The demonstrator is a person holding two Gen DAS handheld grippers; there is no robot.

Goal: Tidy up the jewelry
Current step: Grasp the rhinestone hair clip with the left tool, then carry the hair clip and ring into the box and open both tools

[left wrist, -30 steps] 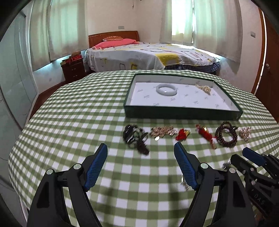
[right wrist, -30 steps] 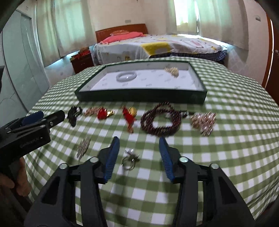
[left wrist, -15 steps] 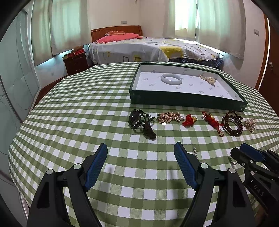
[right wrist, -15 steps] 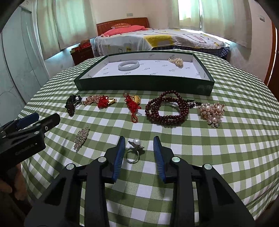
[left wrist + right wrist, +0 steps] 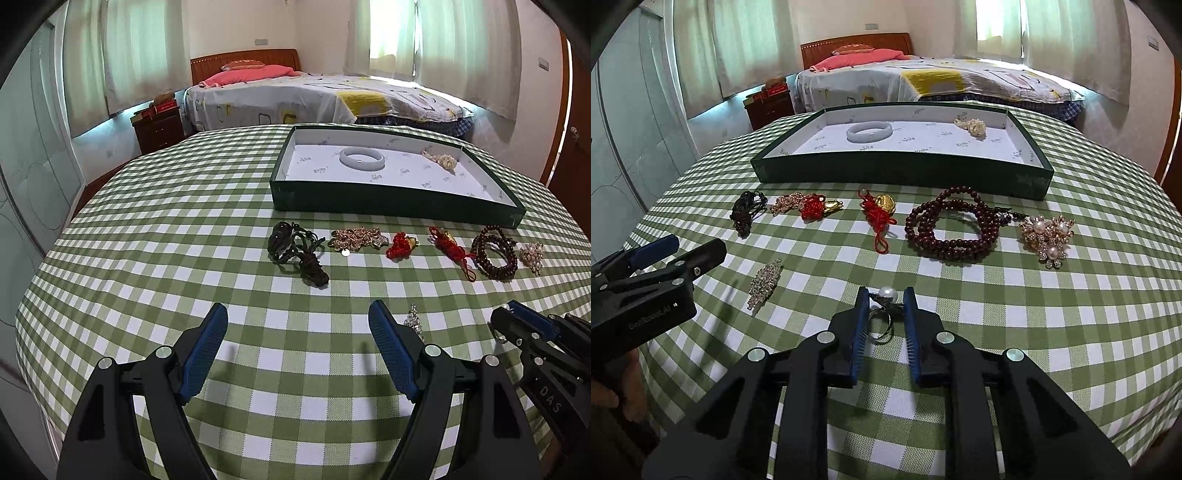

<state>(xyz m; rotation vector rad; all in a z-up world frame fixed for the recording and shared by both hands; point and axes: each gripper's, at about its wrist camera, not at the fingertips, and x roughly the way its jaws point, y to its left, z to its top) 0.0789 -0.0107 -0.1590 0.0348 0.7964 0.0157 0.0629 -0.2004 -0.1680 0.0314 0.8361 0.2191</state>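
Whereas half a second ago its jaws stood wider, the right gripper [image 5: 885,295] now has them narrowed around the pearl ring [image 5: 883,312] on the near surface [image 5: 1071,314], contact unclear; left gripper [image 5: 297,328] remains spread.

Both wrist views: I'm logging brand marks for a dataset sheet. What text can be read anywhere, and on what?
"DAS": on the body of the right tongs, seen in the left wrist view.
Embossed word on the left tongs body: too faint to read surely.
Small grey prints on the tray lining: too small to read.
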